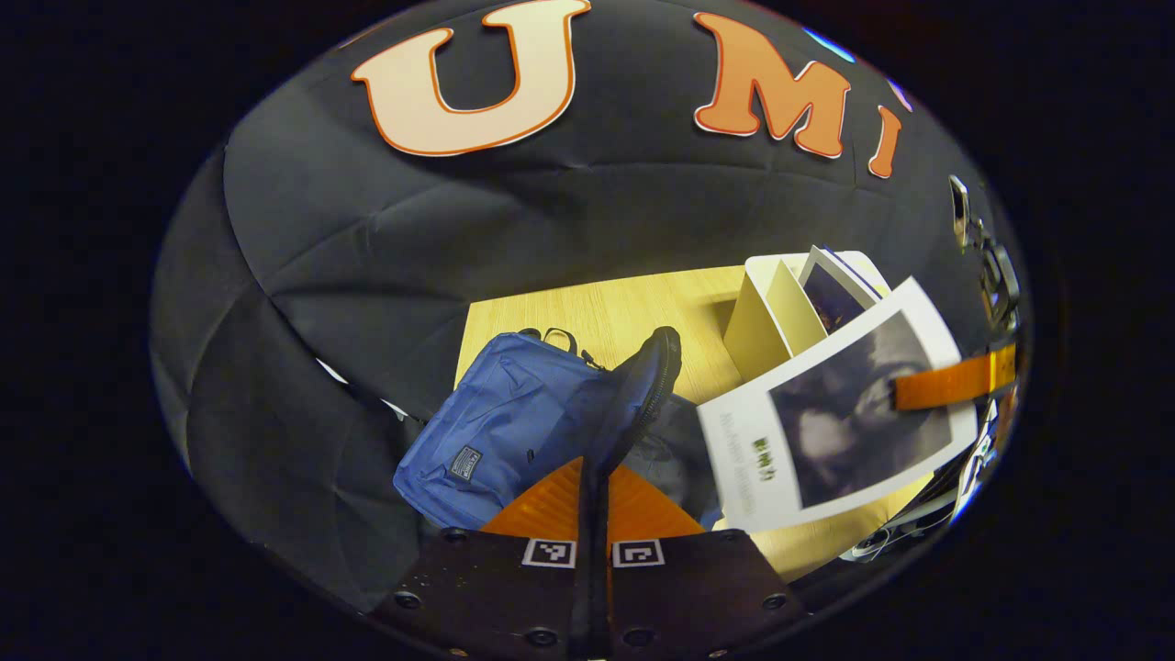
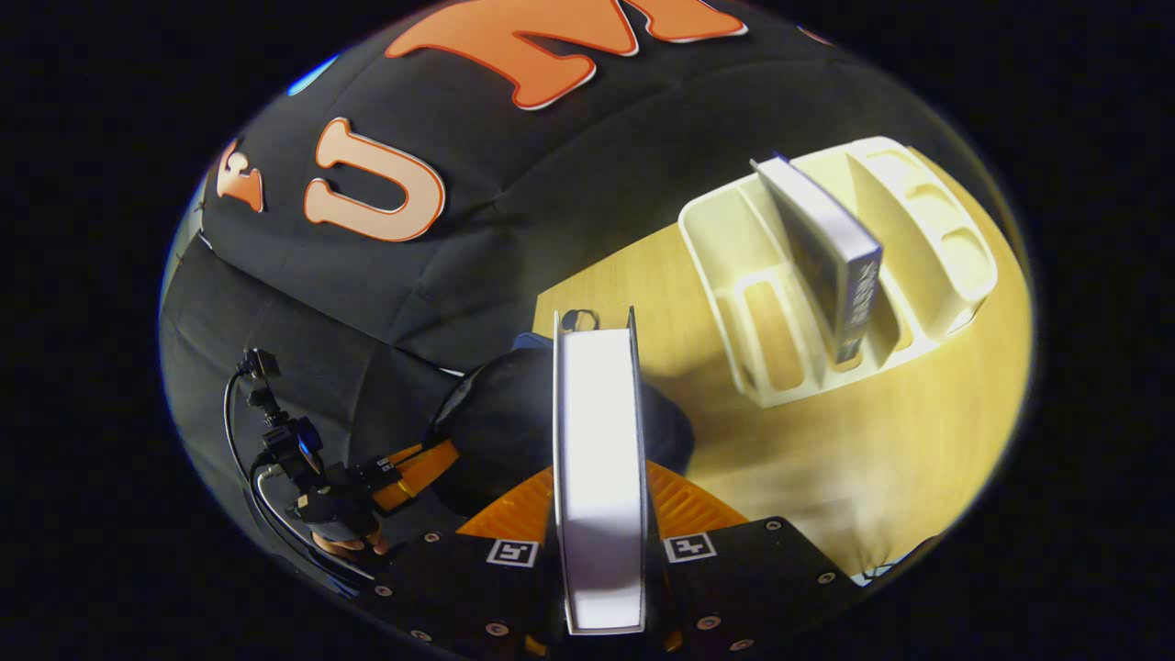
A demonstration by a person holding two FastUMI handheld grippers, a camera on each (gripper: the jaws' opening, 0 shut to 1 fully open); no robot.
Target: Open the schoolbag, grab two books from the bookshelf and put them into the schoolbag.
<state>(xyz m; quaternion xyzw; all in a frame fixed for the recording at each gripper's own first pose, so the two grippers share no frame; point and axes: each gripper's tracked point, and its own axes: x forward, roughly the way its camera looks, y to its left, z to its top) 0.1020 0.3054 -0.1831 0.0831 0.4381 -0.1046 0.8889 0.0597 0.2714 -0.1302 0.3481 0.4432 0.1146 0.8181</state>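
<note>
Nearest the camera in the right gripper view, book no. 1 (image 2: 598, 477) is pinched edge-on by the right gripper (image 2: 601, 542), above the schoolbag (image 1: 514, 427). Bag flap (image 1: 647, 386) is pinched by the left gripper (image 1: 594, 514) and held up; bag is open. Book no. 2 (image 2: 822, 257) stands in the bookshelf (image 2: 734, 266) at far right of the bench (image 2: 826, 441). Judged: opening done, no book is in the bag yet.
</note>
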